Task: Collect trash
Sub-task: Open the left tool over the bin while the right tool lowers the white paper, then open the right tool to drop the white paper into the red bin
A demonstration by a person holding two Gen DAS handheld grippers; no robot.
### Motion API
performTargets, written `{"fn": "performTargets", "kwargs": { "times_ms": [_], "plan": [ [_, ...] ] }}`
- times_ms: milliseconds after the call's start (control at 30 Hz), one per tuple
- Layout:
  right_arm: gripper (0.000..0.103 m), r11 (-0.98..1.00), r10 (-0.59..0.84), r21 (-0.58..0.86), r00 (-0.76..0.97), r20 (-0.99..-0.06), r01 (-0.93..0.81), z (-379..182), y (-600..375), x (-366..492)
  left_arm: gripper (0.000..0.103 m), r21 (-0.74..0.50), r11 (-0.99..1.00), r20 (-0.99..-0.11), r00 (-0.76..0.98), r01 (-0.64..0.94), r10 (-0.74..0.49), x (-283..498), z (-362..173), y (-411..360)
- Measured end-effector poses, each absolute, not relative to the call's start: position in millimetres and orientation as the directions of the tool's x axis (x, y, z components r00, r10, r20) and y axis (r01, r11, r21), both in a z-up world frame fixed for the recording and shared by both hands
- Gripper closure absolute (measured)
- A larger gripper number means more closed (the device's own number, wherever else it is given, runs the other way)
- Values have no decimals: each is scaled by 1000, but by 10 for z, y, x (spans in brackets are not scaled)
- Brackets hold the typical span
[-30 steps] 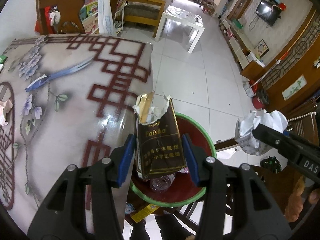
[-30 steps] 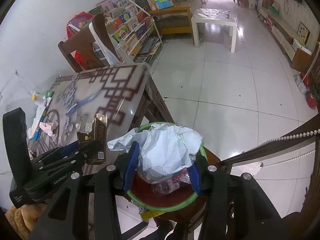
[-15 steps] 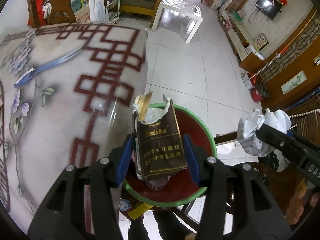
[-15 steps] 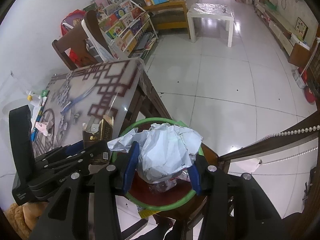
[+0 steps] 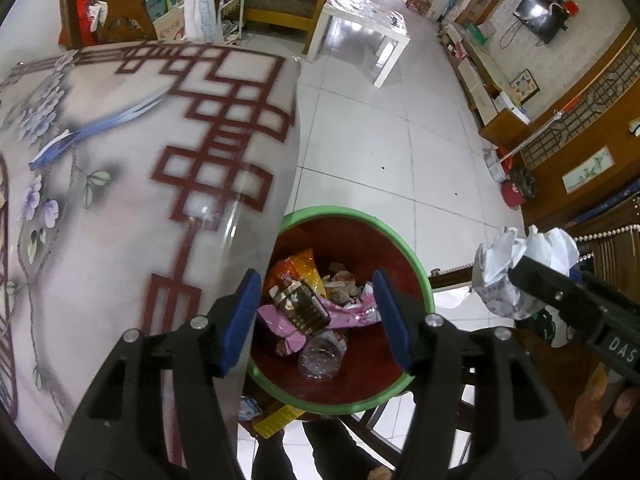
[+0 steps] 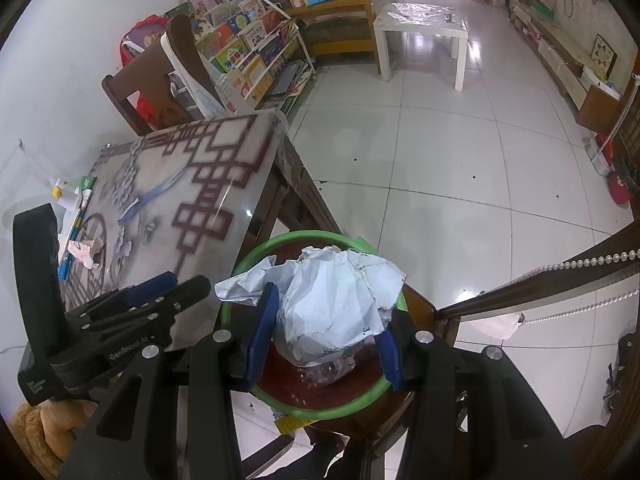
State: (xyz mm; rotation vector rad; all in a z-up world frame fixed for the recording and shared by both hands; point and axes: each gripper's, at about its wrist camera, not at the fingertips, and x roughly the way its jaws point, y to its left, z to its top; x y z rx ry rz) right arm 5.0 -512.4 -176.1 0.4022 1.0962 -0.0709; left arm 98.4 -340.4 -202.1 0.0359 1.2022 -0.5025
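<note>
A red bin with a green rim (image 5: 416, 256) stands just off the table's corner. Over it hangs my left gripper (image 5: 318, 316), its jaws opening with nothing between them. The dark brown cigarette pack (image 5: 301, 307) lies in the bin on pink and orange wrappers. My right gripper (image 6: 325, 330) is shut on a crumpled ball of white paper (image 6: 336, 300) above the same bin (image 6: 240, 264). In the left wrist view that paper ball (image 5: 516, 268) shows at the right, off to the bin's side.
The patterned table top (image 5: 120, 200) fills the left. Small trash and a pink scrap (image 6: 82, 250) lie near its far end. A wooden chair (image 6: 152, 76), a book rack (image 6: 244, 52) and a white side table (image 6: 420, 28) stand beyond on the tiled floor.
My left gripper's jaws have spread and let go of the brown pack, which has dropped into the bin. The right gripper still holds the paper ball in about the same place.
</note>
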Motion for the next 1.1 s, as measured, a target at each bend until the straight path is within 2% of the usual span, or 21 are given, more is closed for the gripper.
{"fn": "performTargets", "kwargs": {
  "times_ms": [767, 900, 1033, 1100],
  "plan": [
    [55, 937, 166, 279, 438, -884, 209, -1790, -4960, 89, 46, -236, 912, -887, 308, 337, -343, 888, -1896, -3151],
    [53, 939, 171, 279, 431, -886, 202, -1800, -4923, 95, 46, -235, 916, -887, 315, 324, -339, 863, -1876, -3094],
    [44, 940, 174, 279, 428, -887, 197, -1809, -4896, 96, 45, -234, 922, -885, 326, 310, -334, 840, -1860, -3029],
    [44, 940, 174, 280, 430, -886, 194, -1806, -4888, 98, 43, -234, 923, -882, 333, 306, -334, 825, -1841, -3004]
  ]
}}
